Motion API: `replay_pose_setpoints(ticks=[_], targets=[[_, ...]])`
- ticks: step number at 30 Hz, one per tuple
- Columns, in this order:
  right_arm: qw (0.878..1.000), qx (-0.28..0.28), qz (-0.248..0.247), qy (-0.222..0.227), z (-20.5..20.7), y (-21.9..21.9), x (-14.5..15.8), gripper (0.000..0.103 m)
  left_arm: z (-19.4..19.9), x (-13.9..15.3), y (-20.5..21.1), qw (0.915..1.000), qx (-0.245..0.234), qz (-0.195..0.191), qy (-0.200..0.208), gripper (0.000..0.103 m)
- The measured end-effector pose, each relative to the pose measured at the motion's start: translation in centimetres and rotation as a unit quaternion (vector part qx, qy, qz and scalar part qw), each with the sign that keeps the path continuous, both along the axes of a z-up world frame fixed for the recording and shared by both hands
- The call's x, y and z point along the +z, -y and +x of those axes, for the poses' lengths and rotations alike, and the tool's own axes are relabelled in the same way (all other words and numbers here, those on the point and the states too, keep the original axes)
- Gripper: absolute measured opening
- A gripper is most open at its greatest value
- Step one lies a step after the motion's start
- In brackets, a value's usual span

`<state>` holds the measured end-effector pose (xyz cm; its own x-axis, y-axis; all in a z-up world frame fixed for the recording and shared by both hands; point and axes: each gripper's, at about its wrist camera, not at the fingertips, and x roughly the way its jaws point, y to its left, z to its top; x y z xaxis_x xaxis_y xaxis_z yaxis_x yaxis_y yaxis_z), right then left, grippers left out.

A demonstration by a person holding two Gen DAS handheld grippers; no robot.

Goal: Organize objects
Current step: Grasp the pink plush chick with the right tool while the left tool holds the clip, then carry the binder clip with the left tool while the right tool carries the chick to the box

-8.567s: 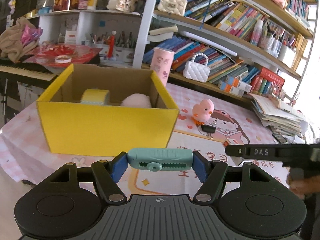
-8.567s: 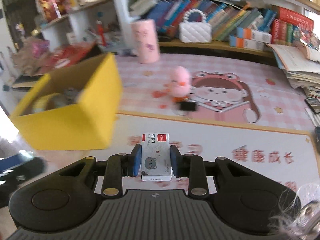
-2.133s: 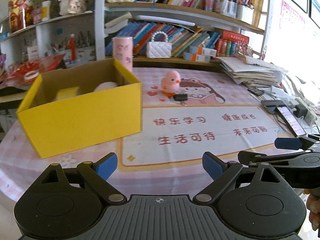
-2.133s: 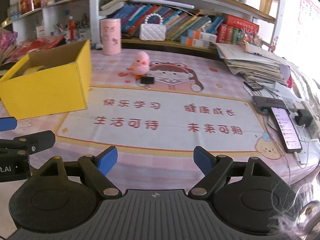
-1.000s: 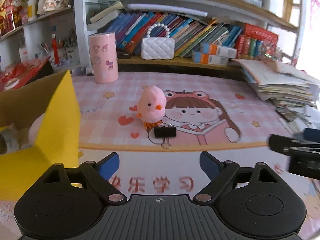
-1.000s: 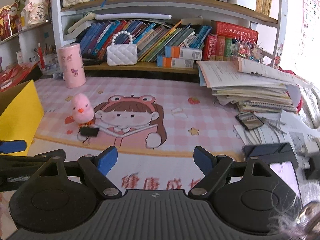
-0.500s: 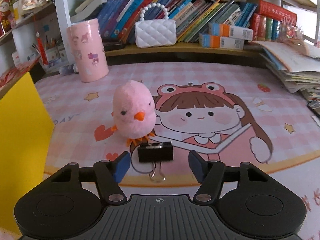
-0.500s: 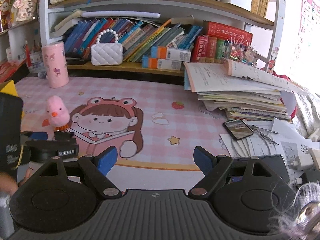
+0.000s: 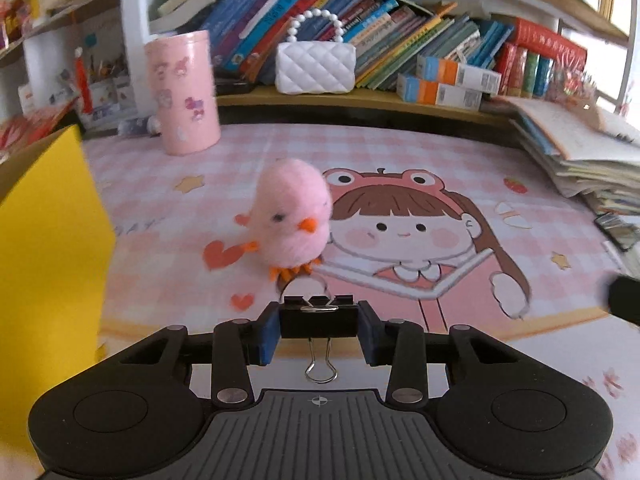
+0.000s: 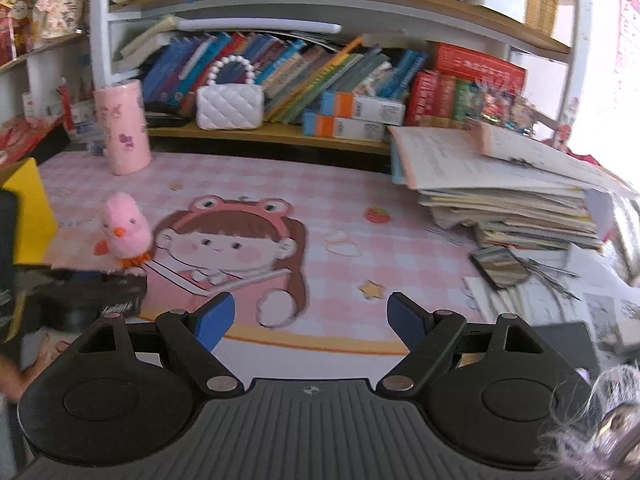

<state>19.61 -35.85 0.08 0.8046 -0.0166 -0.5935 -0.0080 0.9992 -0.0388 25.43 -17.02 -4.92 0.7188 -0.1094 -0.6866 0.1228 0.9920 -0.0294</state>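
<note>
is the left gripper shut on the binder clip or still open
Shut on it: the left gripper has both blue pads pressed against the ends of the black binder clip.

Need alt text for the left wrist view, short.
The left hand-held gripper is shut on a black metal binder clip just above a pink cartoon desk mat. A fluffy pink chick toy stands right behind, a yellow cardboard box at left.

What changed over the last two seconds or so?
The left tongs moved forward from the box to the chick and shut on the binder clip. The right tongs stayed open and empty; the chick stayed put.
</note>
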Motion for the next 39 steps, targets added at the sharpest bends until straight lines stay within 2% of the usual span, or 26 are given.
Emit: replay_pose_setpoints(ticks=[4,9,13,16,22,23,24,26,32,39], targets=[[0.999,0.04,0.021,-0.003,1.7,-1.9,-0.3,0.084,-3.6,1.2,-2.6,0.9994,0.006,-0.026,-0.02,0.038],[0.992,0.118,0.036,-0.013,5.0,-6.2,-1.3,0.084,-8.3,2.5,-5.9,0.9974,0.039,-0.049,-0.034,0.038],[0.984,0.176,0.024,-0.011,7.9,-10.2,-2.2,0.084,-10.6,3.6,-8.1,0.9966,0.066,-0.044,-0.023,0.038],[0.981,0.193,0.01,-0.007,10.0,-12.3,-3.1,0.082,-11.9,4.4,-9.9,0.9939,0.099,-0.047,-0.013,0.038],[0.982,0.189,-0.009,-0.02,13.2,-14.4,-4.4,0.072,-14.1,5.1,-12.2,0.9886,0.144,-0.044,-0.007,0.038],[0.982,0.189,-0.011,-0.019,13.5,-14.6,-4.5,0.067,-14.4,5.2,-12.5,0.9881,0.147,-0.044,-0.005,0.038],[0.981,0.191,-0.012,-0.019,13.7,-14.7,-4.5,0.057,-14.5,5.3,-12.8,0.9877,0.15,-0.046,-0.002,0.038],[0.979,0.205,-0.001,-0.016,13.7,-14.7,-4.6,0.042,-14.9,5.5,-13.3,0.9872,0.152,-0.049,0.003,0.038],[0.979,0.202,0.001,-0.012,11.8,-14.8,-3.4,0.041,-15.6,5.6,-14.3,0.9878,0.146,-0.053,0.012,0.038],[0.983,0.179,0.038,-0.016,6.0,-14.2,-0.6,0.041,-16.1,5.6,-15.8,0.9884,0.128,-0.078,0.023,0.038]])
